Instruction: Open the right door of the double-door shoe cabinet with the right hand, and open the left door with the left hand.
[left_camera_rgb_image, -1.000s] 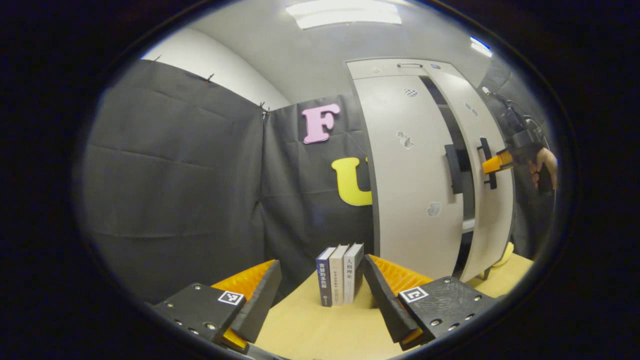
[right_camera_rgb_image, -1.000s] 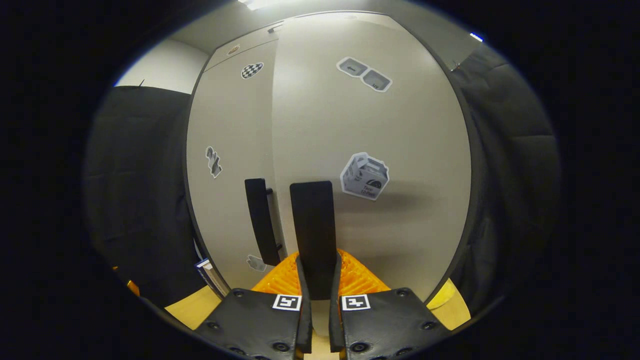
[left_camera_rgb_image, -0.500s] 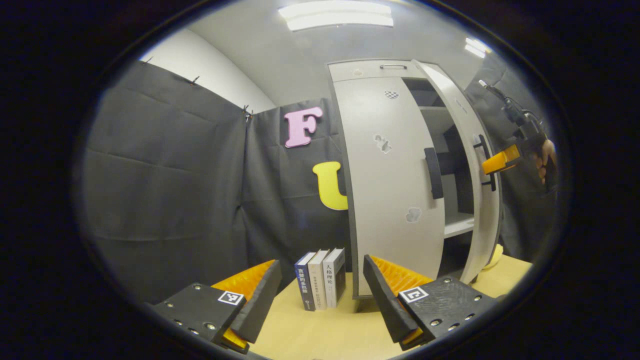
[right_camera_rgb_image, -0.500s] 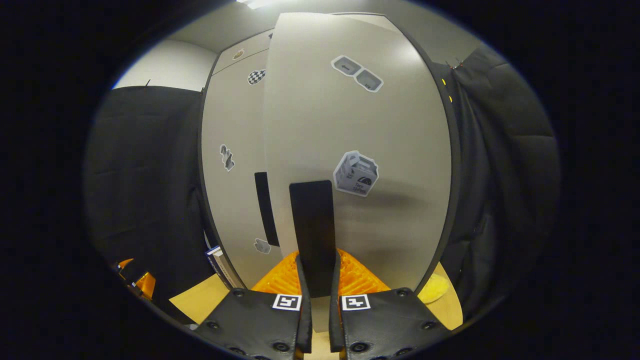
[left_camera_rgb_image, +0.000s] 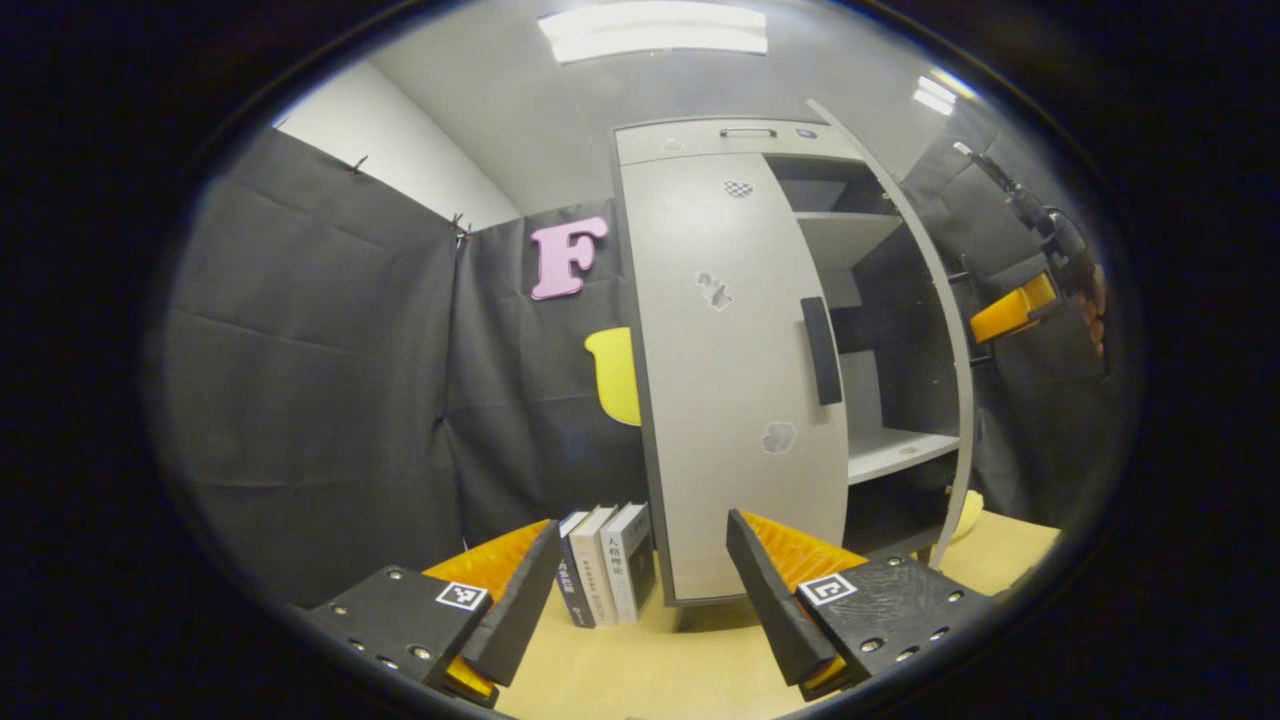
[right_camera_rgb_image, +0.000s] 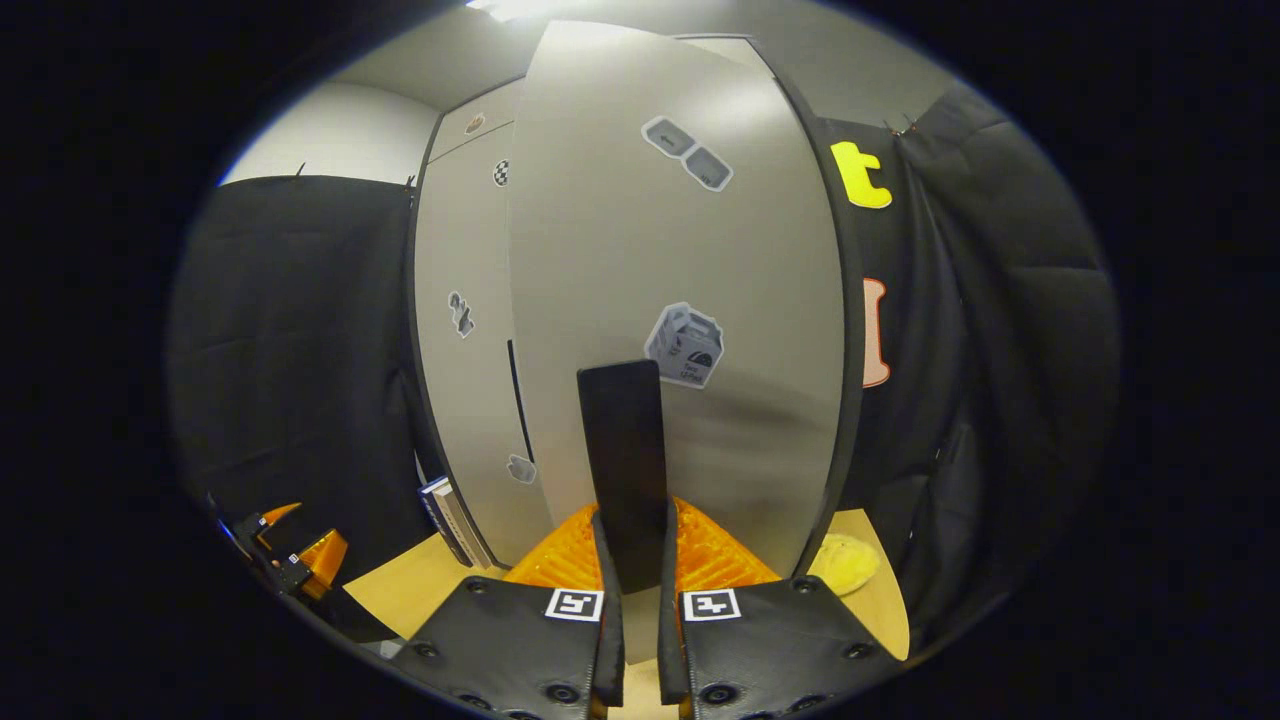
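Observation:
In the left gripper view the grey shoe cabinet's left door (left_camera_rgb_image: 730, 370) is closed, its black handle (left_camera_rgb_image: 820, 350) untouched. The right door (left_camera_rgb_image: 945, 300) stands swung wide, edge-on, baring the shelves (left_camera_rgb_image: 895, 450). My right gripper (left_camera_rgb_image: 1010, 312) holds that door's handle out at the right, a hand behind it. My left gripper (left_camera_rgb_image: 642, 522) is open, low over the table, short of the cabinet. In the right gripper view the right gripper (right_camera_rgb_image: 634, 515) is shut on the right door's black handle (right_camera_rgb_image: 625, 450), with the right door (right_camera_rgb_image: 680, 250) facing it and the left door (right_camera_rgb_image: 465, 350) behind.
Three books (left_camera_rgb_image: 605, 575) stand upright on the wooden table (left_camera_rgb_image: 650, 670) against the cabinet's left side. A yellow object (right_camera_rgb_image: 845, 565) lies on the table beyond the open door's bottom corner. Black cloth walls close in on both sides.
The right door has swung from barely ajar to wide open, pulled by my right gripper. The cabinet has drifted left in the left gripper view; my left gripper stays open.

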